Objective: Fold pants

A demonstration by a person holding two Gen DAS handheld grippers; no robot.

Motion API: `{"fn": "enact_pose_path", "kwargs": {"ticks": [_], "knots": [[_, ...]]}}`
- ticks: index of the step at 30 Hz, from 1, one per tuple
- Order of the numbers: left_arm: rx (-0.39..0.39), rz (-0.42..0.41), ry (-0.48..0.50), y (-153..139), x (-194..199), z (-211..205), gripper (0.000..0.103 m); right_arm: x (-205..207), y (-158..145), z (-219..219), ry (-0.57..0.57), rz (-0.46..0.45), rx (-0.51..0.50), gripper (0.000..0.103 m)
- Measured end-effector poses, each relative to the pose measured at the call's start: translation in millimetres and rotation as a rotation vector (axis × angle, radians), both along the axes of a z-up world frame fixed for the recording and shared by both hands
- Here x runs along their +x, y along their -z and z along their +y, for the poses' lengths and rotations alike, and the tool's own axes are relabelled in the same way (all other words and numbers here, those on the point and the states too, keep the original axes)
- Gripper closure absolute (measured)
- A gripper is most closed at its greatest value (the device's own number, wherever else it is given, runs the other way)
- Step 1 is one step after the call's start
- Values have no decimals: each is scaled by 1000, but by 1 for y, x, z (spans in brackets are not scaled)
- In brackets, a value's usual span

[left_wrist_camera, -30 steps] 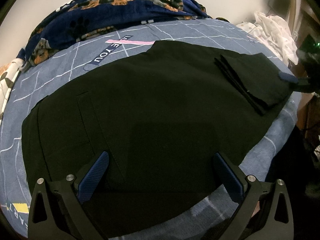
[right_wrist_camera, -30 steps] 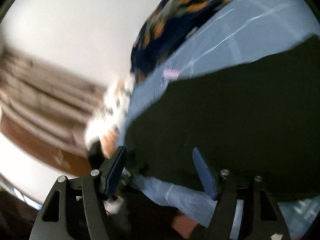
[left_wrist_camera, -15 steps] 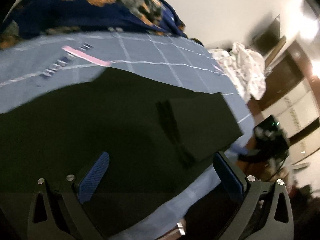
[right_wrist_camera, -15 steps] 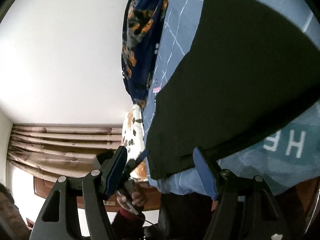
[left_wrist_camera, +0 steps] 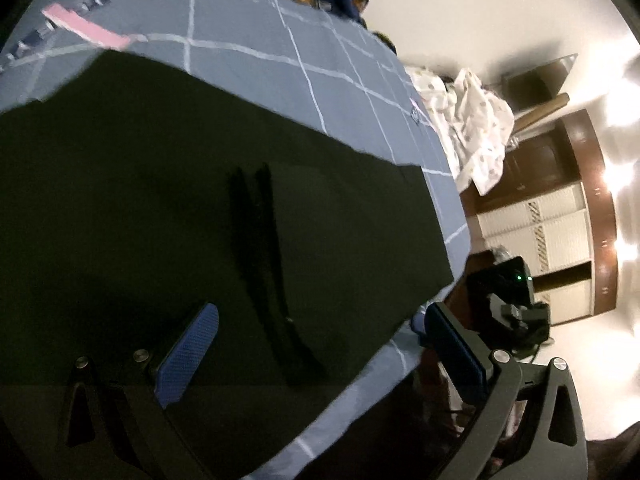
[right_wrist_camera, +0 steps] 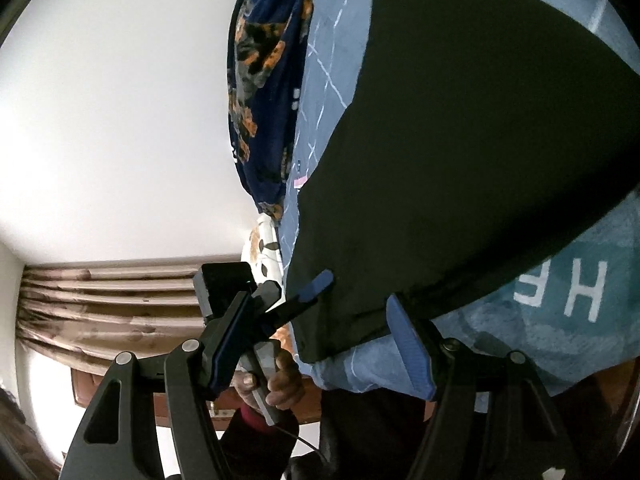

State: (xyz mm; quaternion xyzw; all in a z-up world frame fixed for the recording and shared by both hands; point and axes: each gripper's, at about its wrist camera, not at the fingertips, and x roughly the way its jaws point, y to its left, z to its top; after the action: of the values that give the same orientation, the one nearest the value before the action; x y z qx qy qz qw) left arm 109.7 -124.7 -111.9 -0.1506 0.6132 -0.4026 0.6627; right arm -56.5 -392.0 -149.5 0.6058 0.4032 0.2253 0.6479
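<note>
The big black cloth pants (left_wrist_camera: 168, 216) lie flat on the blue checked bed (left_wrist_camera: 248, 44), both tongs (left_wrist_camera: 316, 344) (right_wrist_camera: 320, 344) wide open and empty, so a sloppy grab could bunch the fold.

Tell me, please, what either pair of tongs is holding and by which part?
Nothing: both the left tongs and right tongs stand open over the black pants.

The left gripper (left_wrist_camera: 320, 344) has its jaws spread wide, nothing between them. The right gripper (right_wrist_camera: 320, 340) is likewise parted (a hand (right_wrist_camera: 276, 380) grips the other tool at seven o'clock).
</note>
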Motion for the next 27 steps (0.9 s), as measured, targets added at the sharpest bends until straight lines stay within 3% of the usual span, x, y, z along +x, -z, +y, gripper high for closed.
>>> {"fn": "enact_pose_path", "kwargs": {"ticks": [3,5,6,7,8,10,21,27], "knots": [[1,5,13,0,-2,-7,8,0,4,1,-4,17,8,36],[22,6,17,1,-2,-12,26,0,5,2,-7,27,7,35],[29,3,12,2,-2,-13,30,0,6,2,-5,32,10,35],[36,10,10,3,-2,-14,48,0,6,2,-2,35,15,35],[52,22,16,5,-2,-15,76,0,7,1,1,37,21,35],[89,31,19,12,-5,-18,93,-1,9,-1,13,44,41,35],[68,27,-50,4,-23,-6,95,-2,9,-5,28,48,57,32],[92,60,-63,18,-25,-4,95,-1,7,-5,33,43,67,30]]}}
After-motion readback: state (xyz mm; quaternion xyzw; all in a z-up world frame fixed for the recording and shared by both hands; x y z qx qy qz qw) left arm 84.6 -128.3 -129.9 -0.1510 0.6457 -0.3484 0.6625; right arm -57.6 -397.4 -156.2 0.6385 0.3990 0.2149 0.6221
